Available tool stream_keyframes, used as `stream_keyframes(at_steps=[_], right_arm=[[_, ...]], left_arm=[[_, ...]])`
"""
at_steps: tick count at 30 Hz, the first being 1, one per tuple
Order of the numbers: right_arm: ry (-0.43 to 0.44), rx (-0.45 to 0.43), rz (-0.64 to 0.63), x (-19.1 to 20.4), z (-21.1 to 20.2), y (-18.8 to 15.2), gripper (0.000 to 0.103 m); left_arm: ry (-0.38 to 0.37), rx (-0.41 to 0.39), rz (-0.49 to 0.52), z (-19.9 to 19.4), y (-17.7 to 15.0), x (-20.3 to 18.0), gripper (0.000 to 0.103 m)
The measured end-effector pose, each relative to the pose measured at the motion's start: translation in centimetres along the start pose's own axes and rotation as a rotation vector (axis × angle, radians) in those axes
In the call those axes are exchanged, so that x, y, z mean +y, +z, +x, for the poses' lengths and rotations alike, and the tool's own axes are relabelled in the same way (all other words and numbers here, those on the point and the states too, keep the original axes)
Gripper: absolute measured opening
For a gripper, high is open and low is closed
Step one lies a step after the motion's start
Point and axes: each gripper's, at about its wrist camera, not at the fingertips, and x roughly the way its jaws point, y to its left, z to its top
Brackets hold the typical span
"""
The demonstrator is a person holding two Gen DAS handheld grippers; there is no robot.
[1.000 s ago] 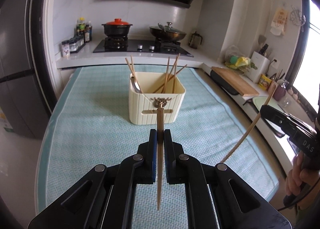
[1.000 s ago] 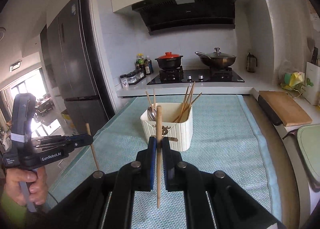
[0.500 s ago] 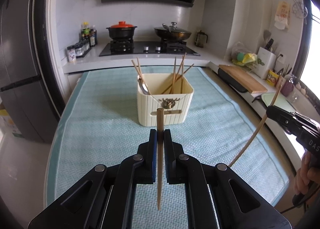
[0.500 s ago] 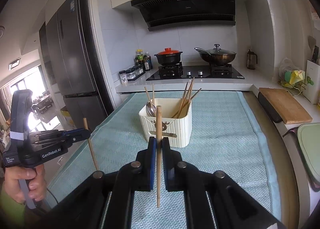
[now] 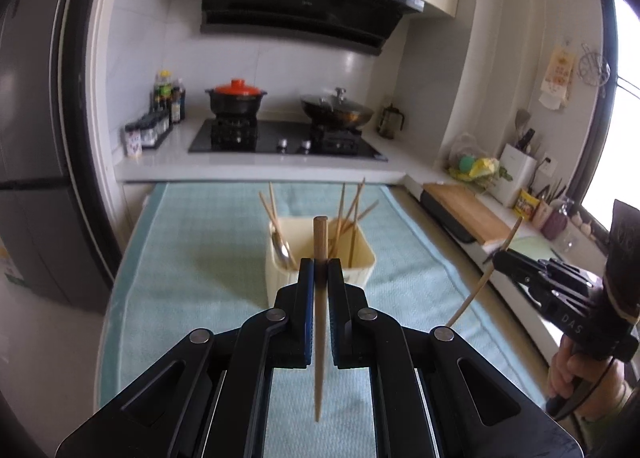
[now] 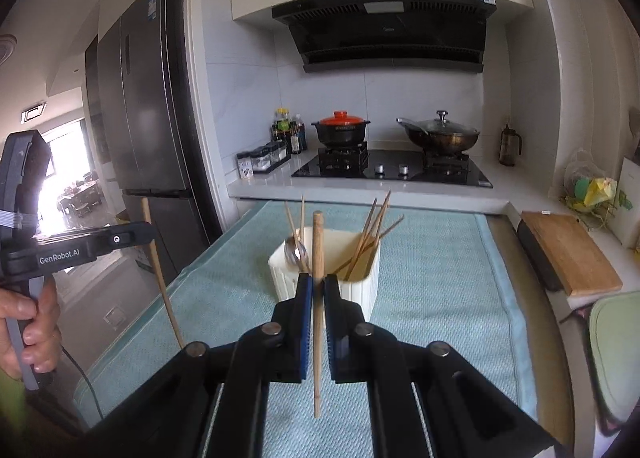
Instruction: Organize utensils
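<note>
Item 1: left gripper (image 5: 319, 270), black with blue pads, jaws closed on a wooden chopstick (image 5: 319, 318) held upright, thick end up, thin tip hanging below the fingers. In the right wrist view the same gripper (image 6: 149, 229) sits at 9 o'clock, carried by a hand (image 6: 34, 322), its chopstick (image 6: 162, 278) slanting down toward the cloth.

Item 2: right gripper (image 6: 318, 282), same make, jaws clamped on a second wooden chopstick (image 6: 317, 318), upright, thick end up. In the left wrist view this gripper (image 5: 496, 258) appears at 3 o'clock, its chopstick (image 5: 482, 280) slanting down and left.

Item 3: cream utensil holder (image 5: 362, 270), rectangular, ribbed sides, standing on the table straight ahead at 12 o'clock of both grippers, partly hidden by the fingers. Contents: several chopsticks (image 6: 370, 238) leaning in its right part; two more with a metal spoon (image 6: 295, 252) in its left part.

Item 4: light blue woven tablecloth (image 5: 192, 258) covering the table under the holder.

Item 5: black gas hob (image 6: 400, 168) on the far counter, bearing a red-lidded pot (image 6: 341, 129) and a glass-lidded wok (image 6: 440, 134).

Item 6: wooden cutting board (image 6: 568, 250), on the counter at 3 o'clock.
</note>
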Motion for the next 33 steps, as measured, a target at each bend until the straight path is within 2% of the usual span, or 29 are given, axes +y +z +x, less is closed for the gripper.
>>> stream_keyframes(at_steps=[6,10,14,19,24,25,26,27,28,29,30,33], right_arm=[[-0.037,-0.190,-0.068,0.3,2.0,8.7,0.006],[-0.029,-0.209,-0.062,-0.2,6.0,11.5,0.006],[0.004,-0.118,0.007,-2.1,12.0,10.8,0.006],[0.042,0.109,0.091,-4.5,20.3,7.2,0.006],[0.096,0.254,0.136,-5.7,25.9,4.4,0.008],[0.106,0.263,0.144,-5.8,26.5,4.3,0.008],[0.110,0.266,0.147,-5.9,26.8,4.3,0.013],[0.107,0.259,0.147,-6.0,26.8,4.4,0.019],[0.106,0.243,0.148,-6.0,26.5,4.7,0.036],[0.104,0.221,0.150,-6.0,25.9,5.2,0.052],[0.096,0.193,0.149,-6.0,25.1,5.7,0.055],[0.064,0.130,0.123,-5.5,21.8,7.2,0.056]], left_arm=[[0.005,-0.179,-0.042,2.0,8.4,0.3,0.005],[0.026,-0.228,-0.056,6.2,10.9,0.3,0.004],[0.031,-0.167,-0.048,12.4,10.3,0.3,0.004],[0.038,-0.020,-0.062,20.0,7.1,1.2,0.004],[0.057,0.095,-0.084,24.1,4.4,2.5,0.006],[0.067,0.106,-0.081,24.3,4.1,2.5,0.014],[0.076,0.113,-0.078,24.2,4.0,2.7,0.022],[0.089,0.109,-0.074,23.9,3.9,2.8,0.044],[0.105,0.092,-0.069,23.2,3.9,2.8,0.063],[0.115,0.063,-0.062,22.2,4.0,2.7,0.070],[0.120,0.034,-0.050,21.1,4.0,2.7,0.078],[0.157,-0.011,-0.014,17.5,4.0,2.1,0.096]])
